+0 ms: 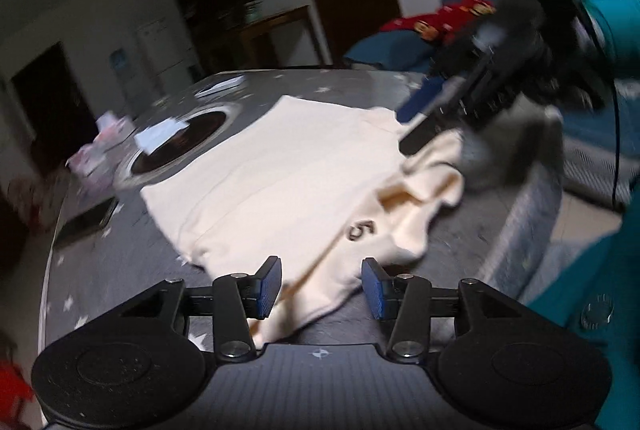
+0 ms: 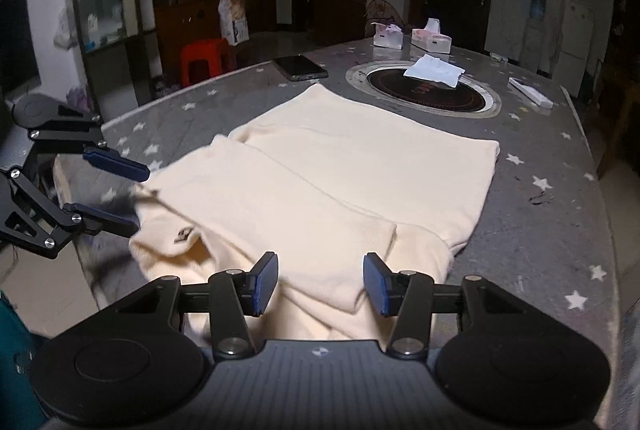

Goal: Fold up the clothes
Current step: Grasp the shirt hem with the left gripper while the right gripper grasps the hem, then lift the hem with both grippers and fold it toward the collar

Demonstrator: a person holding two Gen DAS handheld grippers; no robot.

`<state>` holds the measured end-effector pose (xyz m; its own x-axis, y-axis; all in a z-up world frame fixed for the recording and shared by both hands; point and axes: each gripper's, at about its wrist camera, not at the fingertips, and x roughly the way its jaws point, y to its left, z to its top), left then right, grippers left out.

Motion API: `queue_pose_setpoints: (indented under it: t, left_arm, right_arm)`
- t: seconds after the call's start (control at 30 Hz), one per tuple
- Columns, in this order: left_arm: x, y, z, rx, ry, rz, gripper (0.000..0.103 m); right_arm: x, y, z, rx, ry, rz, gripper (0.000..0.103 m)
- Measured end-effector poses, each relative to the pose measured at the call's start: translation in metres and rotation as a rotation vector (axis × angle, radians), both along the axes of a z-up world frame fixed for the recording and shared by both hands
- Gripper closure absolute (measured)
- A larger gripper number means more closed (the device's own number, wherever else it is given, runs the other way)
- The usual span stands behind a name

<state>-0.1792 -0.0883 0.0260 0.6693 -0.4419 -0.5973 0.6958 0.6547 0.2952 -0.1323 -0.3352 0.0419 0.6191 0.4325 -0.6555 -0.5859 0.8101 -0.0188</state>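
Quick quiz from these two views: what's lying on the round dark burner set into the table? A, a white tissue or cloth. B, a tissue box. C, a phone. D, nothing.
A: a white tissue lies across the round burner; the phone lies off it.

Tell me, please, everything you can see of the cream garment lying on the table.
The cream garment looks like a soft knit top, partly folded, with flaps laid across its body and ridges showing. It lies mostly flat on the grey star-print table cover, its near edge rumpled. A small dark mark like a "5" sits near that edge. Both the left gripper and the right gripper are open beside it, gripping nothing; whether they touch the cloth is unclear.
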Motion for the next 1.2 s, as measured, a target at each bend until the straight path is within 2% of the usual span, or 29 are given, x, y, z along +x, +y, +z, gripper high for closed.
queue_pose_setpoints:
  t: [0.03, 0.17, 0.23, 0.3, 0.37, 0.5, 0.6, 0.77, 0.87, 0.93, 1.03, 1.1, 1.2]
  left_arm:
    - [-0.001, -0.003, -0.002, 0.007, -0.009, -0.012, 0.055]
    - [-0.003, -0.013, -0.012, 0.033, -0.043, -0.059, 0.055]
    - [-0.004, -0.017, -0.015, 0.043, -0.061, -0.084, 0.060]
    - [-0.004, -0.018, -0.016, 0.039, -0.063, -0.099, 0.079]
    - [-0.003, -0.018, -0.016, 0.028, -0.060, -0.104, 0.091]
    - [0.011, -0.012, -0.003, -0.061, -0.032, -0.058, 0.094]
    - [0.024, -0.008, 0.008, -0.116, -0.025, -0.027, 0.094]
    - [0.041, -0.006, 0.014, -0.157, 0.008, -0.007, 0.094]
    - [0.042, -0.004, 0.012, -0.154, 0.028, -0.002, 0.094]
    - [0.043, -0.002, 0.010, -0.153, 0.041, 0.002, 0.093]
    - [0.038, 0.001, 0.006, -0.132, 0.047, -0.001, 0.085]
    - [0.030, 0.003, 0.002, -0.101, 0.037, -0.010, 0.078]
    - [0.022, 0.004, -0.006, -0.047, 0.019, -0.020, 0.060]
  right_arm:
    - [-0.003, -0.001, 0.001, -0.015, -0.001, 0.007, 0.051]
    - [-0.016, -0.002, 0.005, -0.073, -0.012, 0.040, 0.050]
    - [-0.022, -0.002, 0.005, -0.100, -0.014, 0.062, 0.049]
    - [-0.028, 0.000, 0.004, -0.128, -0.019, 0.085, 0.047]
    - [-0.035, 0.004, 0.000, -0.166, -0.030, 0.120, 0.043]
    - [-0.047, 0.015, -0.009, -0.252, -0.089, 0.189, 0.041]
    - [-0.049, 0.023, -0.013, -0.284, -0.145, 0.225, 0.040]
    - [-0.032, 0.032, -0.019, -0.262, -0.189, 0.241, 0.043]
    - [-0.020, 0.035, -0.022, -0.236, -0.166, 0.255, 0.054]
    - [-0.014, 0.035, -0.022, -0.212, -0.134, 0.256, 0.076]
    - [-0.009, 0.033, -0.019, -0.186, -0.108, 0.243, 0.086]
    - [-0.005, 0.031, -0.016, -0.163, -0.093, 0.227, 0.088]
    - [0.000, 0.027, -0.011, -0.127, -0.074, 0.201, 0.088]
